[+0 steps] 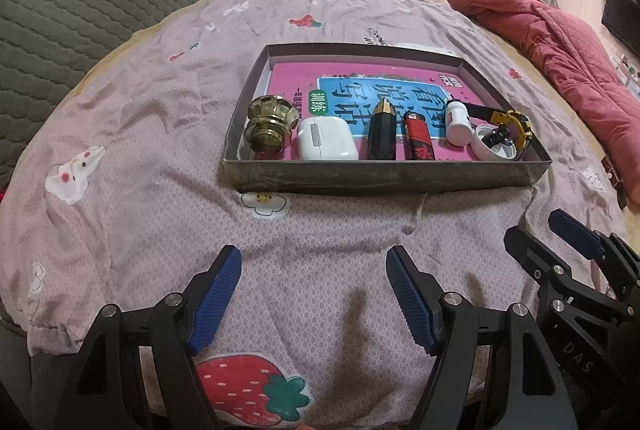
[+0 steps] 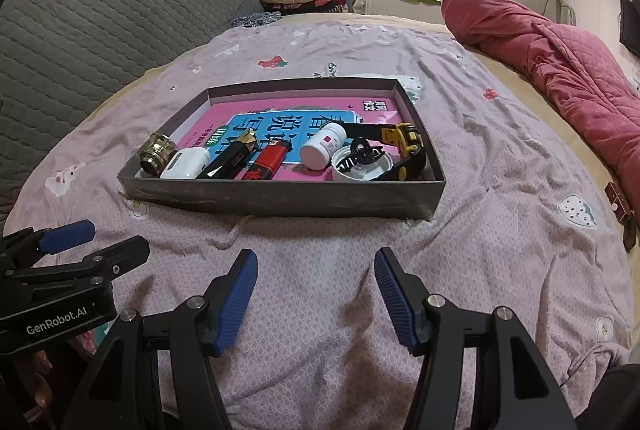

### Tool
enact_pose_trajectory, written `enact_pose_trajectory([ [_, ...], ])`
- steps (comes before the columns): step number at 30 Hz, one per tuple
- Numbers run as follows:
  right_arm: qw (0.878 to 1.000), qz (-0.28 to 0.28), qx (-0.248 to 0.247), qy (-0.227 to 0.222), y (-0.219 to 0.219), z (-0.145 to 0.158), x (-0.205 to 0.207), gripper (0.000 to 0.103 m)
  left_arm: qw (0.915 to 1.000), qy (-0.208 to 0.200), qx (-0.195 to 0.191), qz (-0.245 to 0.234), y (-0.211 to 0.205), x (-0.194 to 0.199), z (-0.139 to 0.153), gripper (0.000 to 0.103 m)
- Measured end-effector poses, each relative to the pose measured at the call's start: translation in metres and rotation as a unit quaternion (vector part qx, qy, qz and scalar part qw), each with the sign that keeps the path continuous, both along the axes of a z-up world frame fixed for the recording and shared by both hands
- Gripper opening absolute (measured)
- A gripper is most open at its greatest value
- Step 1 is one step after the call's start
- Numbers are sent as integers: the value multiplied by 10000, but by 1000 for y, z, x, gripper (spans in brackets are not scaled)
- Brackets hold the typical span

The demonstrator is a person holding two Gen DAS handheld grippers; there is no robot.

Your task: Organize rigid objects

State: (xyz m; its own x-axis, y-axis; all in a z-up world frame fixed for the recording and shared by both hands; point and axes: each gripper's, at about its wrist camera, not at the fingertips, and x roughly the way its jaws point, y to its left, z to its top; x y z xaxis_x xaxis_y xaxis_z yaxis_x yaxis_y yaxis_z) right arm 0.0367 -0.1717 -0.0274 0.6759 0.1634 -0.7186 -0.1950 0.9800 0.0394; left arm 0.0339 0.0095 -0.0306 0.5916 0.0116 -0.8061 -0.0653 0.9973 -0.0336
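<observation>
Left wrist view: your left gripper point(image 1: 314, 294) hovers over the bedspread point(image 1: 140, 133), fingers spread wide, holding nothing. The tray point(image 1: 384, 177) lies ahead, well apart. Along its near wall sit a glass knob point(image 1: 269, 127), an earbud case point(image 1: 326, 139), a black faceted tube point(image 1: 383, 133) and a lighter point(image 1: 418, 141). Expect the case to be light and slippery; grip its flat sides.

Right wrist view: your right gripper point(image 2: 316, 288) is likewise wide open and empty. The white bottle point(image 2: 323, 145) lies tilted against a cap point(image 2: 362, 165); grip across its body, as it may roll
</observation>
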Motion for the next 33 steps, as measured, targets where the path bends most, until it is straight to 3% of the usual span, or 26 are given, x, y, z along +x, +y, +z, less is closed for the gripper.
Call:
enact_pose_trajectory([
  [33, 10000, 3, 11, 16, -1, -1, 2, 60, 10000, 36, 21, 48, 3, -1, -1, 76],
])
